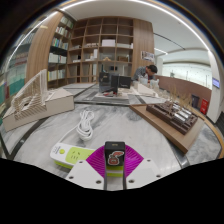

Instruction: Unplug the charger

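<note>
My gripper (114,165) is shut on a small black charger (114,155) with a red mark on its face; both magenta pads (97,160) press on its sides. The charger is held upright above the grey table (150,145), apart from the white and green power strip (70,155), which lies just left of the fingers. A coiled white cable (86,125) lies on the table beyond the strip.
Wooden scale models stand on the table to the left (30,105) and to the right (175,118). Tall bookshelves (100,50) fill the back of the room. A person (150,73) is at a desk far behind.
</note>
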A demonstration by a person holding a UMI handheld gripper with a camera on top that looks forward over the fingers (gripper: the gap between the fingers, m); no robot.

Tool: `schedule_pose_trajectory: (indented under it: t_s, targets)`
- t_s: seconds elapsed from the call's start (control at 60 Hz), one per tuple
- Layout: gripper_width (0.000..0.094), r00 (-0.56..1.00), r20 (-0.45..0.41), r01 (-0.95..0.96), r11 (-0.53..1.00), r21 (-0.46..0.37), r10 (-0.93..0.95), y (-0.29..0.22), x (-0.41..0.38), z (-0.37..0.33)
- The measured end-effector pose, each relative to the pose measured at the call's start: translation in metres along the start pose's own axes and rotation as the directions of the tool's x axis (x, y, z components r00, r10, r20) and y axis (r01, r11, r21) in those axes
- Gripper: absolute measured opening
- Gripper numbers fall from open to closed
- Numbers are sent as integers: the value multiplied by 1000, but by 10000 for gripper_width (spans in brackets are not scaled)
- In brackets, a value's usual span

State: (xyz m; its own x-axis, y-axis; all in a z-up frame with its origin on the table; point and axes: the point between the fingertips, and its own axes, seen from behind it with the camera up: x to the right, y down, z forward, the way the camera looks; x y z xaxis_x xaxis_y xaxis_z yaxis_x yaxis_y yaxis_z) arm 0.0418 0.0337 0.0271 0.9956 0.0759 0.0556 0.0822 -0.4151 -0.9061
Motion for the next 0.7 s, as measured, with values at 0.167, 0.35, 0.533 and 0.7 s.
schedule_pose_trajectory:
  t_s: [0.167, 0.35, 0.533, 0.7]
  targets:
    - [100, 999, 35, -38, 999, 0, 38, -2, -3, 0]
    - [96, 1000, 6, -30, 940, 339, 30, -148, 17, -89]
    - [94, 998, -33, -47, 973, 228, 56, -119, 59, -86]
    - [97, 996, -8, -92, 995, -28, 91, -13, 71, -52]
